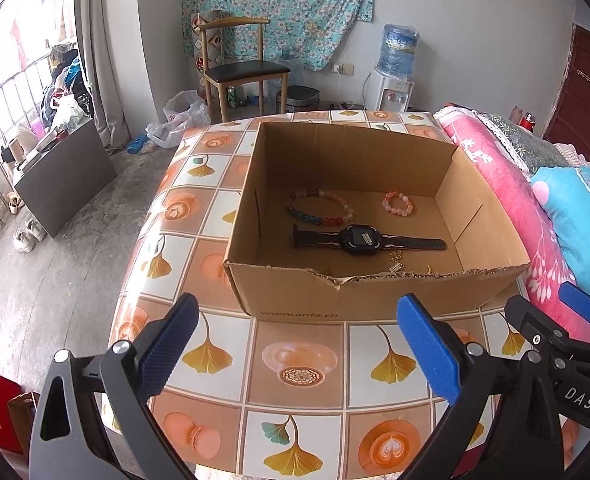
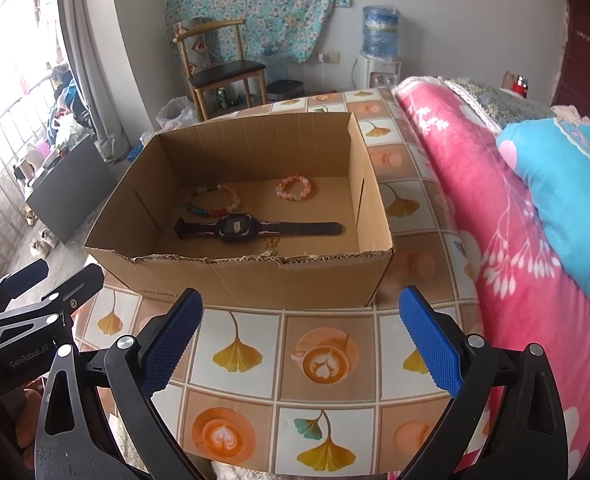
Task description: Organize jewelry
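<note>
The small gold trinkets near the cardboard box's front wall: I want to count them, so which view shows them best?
Left wrist view: the small gold trinkets show beyond the torn front rim, near the black watch. The right wrist view hides most of them behind that rim.

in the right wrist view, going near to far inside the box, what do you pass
small gold jewelry by the near wall → black watch → multicolour bead bracelet → pink bead bracelet → far wall of the cardboard box
</note>
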